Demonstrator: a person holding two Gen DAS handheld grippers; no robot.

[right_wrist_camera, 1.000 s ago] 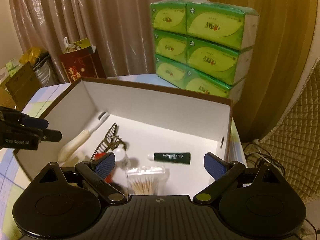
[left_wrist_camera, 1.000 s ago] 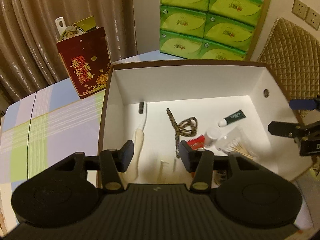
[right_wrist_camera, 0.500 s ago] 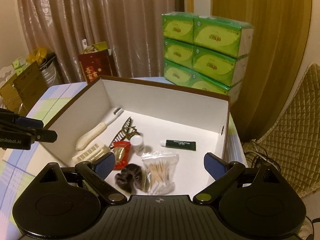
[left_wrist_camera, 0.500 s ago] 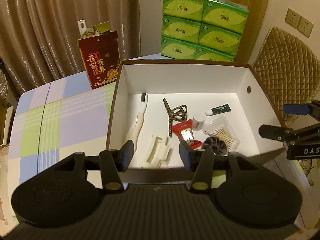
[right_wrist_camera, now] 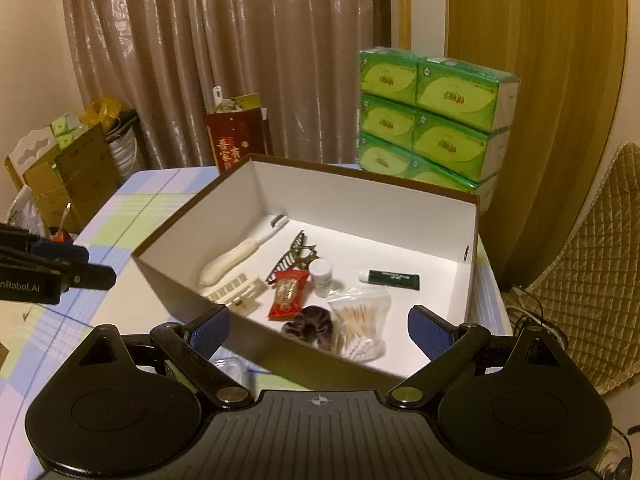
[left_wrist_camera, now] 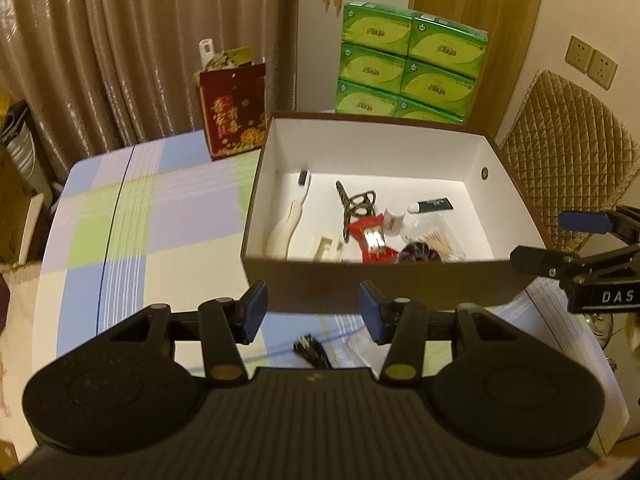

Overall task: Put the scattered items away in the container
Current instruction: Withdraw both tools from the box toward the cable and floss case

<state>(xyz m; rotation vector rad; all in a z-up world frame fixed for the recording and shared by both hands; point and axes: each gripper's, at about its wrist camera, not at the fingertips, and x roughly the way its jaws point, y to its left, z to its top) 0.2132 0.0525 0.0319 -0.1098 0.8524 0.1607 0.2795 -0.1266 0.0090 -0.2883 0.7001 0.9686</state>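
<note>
Both our grippers have pulled back from the box; left gripper and right gripper gape empty. Toothbrush, swabs and tube lie inside.

A brown cardboard box with white inner walls stands open on the checked counter. Inside, a cream-handled brush lies slantwise near the left wall, a cream comb-like piece just before it. A patterned hair clip lies mid-floor, a red packet and a small white bottle close by. A dark green tube lies flat toward the right. A dark scrunchie and a clear bag of cotton swabs sit against the near wall. On the counter outside the box lie a small dark bundle and a clear plastic bag.
</note>
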